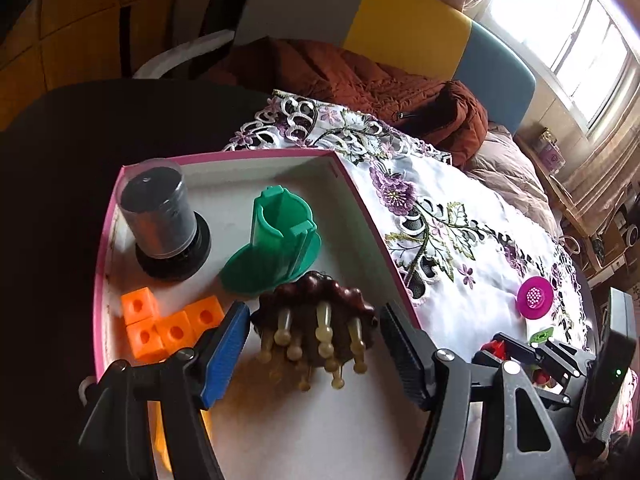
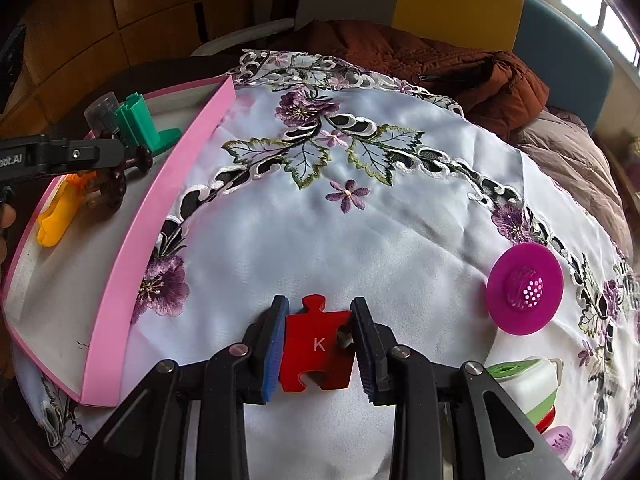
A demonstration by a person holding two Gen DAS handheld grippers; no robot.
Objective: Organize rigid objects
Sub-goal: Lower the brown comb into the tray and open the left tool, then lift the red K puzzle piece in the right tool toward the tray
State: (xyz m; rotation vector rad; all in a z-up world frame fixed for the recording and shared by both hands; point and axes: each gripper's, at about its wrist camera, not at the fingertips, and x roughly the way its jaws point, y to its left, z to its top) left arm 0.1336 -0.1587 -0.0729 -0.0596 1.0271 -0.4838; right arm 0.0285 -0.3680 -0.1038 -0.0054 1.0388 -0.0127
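My left gripper (image 1: 314,334) is open over the pink-rimmed tray (image 1: 362,200), its jaws on either side of a dark wooden massager (image 1: 318,312) with pale pegs; there are gaps on both sides. The tray also holds a black cylinder in a clear cover (image 1: 160,212), a green plastic holder (image 1: 276,240) and orange cubes (image 1: 168,324). My right gripper (image 2: 318,344) is shut on a red puzzle piece (image 2: 318,350) marked K, just above the embroidered white cloth (image 2: 360,220). The tray (image 2: 132,240) lies to its left.
A magenta perforated disc (image 2: 525,288) lies on the cloth at the right. A green and white object (image 2: 528,384) sits by the right gripper's side. A rust-brown jacket (image 2: 440,68) is heaped at the table's far edge, before a chair.
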